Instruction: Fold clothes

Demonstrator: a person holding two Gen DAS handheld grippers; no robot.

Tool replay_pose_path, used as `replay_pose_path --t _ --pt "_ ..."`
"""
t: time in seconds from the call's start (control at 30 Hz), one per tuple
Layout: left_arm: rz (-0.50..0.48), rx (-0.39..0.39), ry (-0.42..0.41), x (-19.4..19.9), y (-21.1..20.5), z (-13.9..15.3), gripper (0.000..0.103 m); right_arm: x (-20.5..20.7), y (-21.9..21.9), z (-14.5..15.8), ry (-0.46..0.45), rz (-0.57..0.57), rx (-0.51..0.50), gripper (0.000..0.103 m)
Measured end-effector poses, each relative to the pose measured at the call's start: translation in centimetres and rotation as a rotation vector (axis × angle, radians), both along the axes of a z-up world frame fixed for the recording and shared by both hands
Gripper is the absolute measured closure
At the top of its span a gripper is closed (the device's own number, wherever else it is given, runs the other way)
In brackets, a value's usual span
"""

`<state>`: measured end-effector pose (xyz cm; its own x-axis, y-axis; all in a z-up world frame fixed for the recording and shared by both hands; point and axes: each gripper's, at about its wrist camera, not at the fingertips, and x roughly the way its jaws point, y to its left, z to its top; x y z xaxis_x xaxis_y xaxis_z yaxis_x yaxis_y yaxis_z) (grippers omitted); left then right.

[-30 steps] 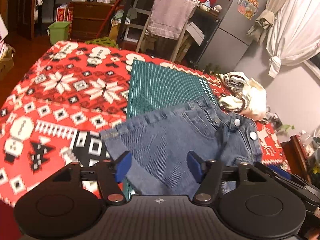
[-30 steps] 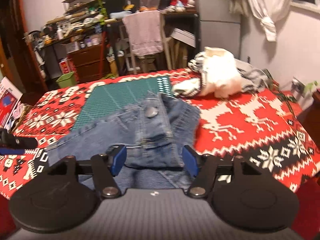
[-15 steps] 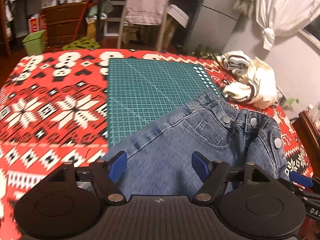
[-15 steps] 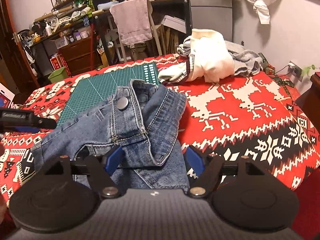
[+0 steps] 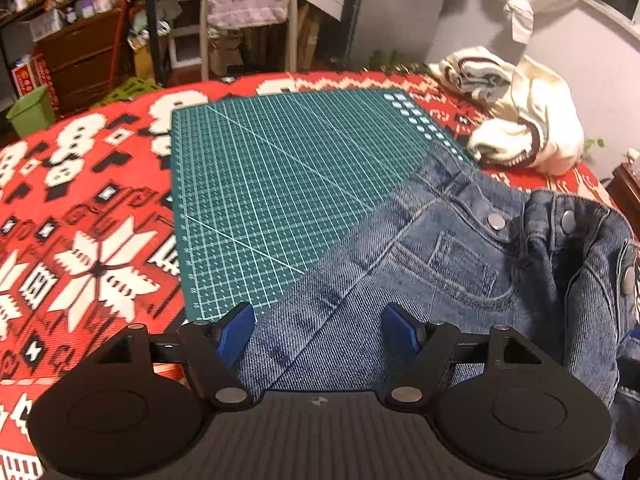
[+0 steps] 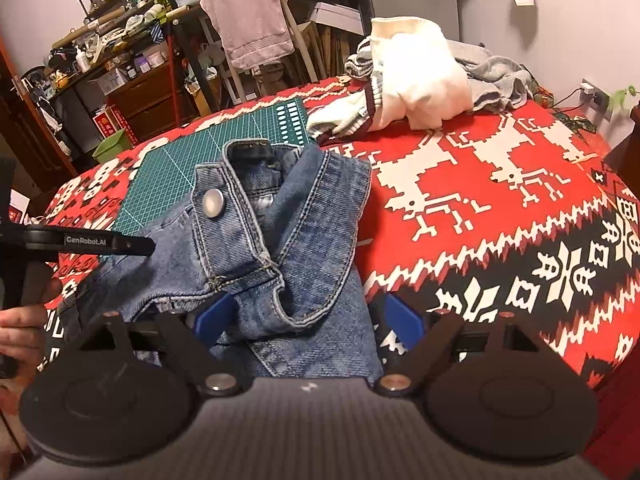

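- Left gripper [image 5: 318,326] is spread wide just over the jeans [image 5: 432,280], clamping nothing.
- Right gripper [image 6: 308,318] is also wide, with bunched denim lying between its pads [image 6: 404,322].
- The jeans lie rumpled, partly on the mat [image 5: 280,184], partly on the red cloth [image 6: 500,208].
- A white sweater [image 6: 416,84] sits beyond.

Garment: you had blue denim jeans [image 5: 424,280], mid-wash with paler stitching along the seams.
Fastening: your jeans showed metal snap buttons at the waistband, which gaped open.
Pose: you saw them crumpled, the waistband [image 6: 240,200] standing up and curling over in loose folds.
Place: your jeans lay partly on the green cutting mat [image 5: 280,184], with the rest over the red patterned cloth [image 6: 500,208].
Pocket: you could see a small coin pocket on the front.
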<state>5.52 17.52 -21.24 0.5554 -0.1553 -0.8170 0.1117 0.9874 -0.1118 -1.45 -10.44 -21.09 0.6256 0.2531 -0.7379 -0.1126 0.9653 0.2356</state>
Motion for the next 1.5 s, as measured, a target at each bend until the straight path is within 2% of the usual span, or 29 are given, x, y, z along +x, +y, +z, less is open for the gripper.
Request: replay_pose_path --t 0.1,0.17,0.23,0.33,0.47,0.6,0.8,0.97,1.1,1.33,1.5 --pt "-0.02 0.028 -0.008 -0.2 -0.3 0.0 0.035 0.2 0.3 -0.2 0.005 0.003 0.002 0.016" --pt "-0.033 0.05 -0.016 -0.5 -0.5 0.1 0.048 0.2 0.6 -0.3 0.008 0.006 0.005 0.017" --pt "-0.042 0.078 -0.03 -0.9 -0.9 0.2 0.077 0.3 0.9 -0.4 0.009 0.006 0.005 0.018" --pt "-0.051 0.096 -0.043 -1.7 -1.5 0.2 0.091 0.7 1.4 -0.5 0.014 0.013 0.003 0.022" --pt "-0.054 0.099 -0.05 -2.5 -2.2 0.1 0.093 1.5 2.3 -0.3 0.038 0.023 0.01 0.038" --pt "-0.027 0.024 -0.054 -3.8 -2.0 0.9 0.094 2.3 3.1 -0.2 0.062 0.033 0.017 0.056" --pt "0.029 -0.097 -0.07 -5.9 -1.2 2.2 0.094 4.1 4.6 0.0 0.087 0.048 0.038 0.066" --pt "0.105 -0.136 -0.074 -7.4 0.4 2.7 0.094 6.5 6.7 0.1 0.098 0.068 0.076 0.069" --pt "0.187 -0.176 -0.081 -8.1 2.7 3.2 0.094 8.5 10.0 0.3 0.08 0.115 0.058 0.069" --pt "0.308 -0.194 -0.084 -8.2 5.8 3.0 0.094 10.8 14.9 0.4 0.056 0.186 0.049 0.07" --pt "0.345 -0.211 -0.084 -8.5 6.6 2.8 0.091 10.2 15.7 0.6 0.01 0.208 0.0 0.064"
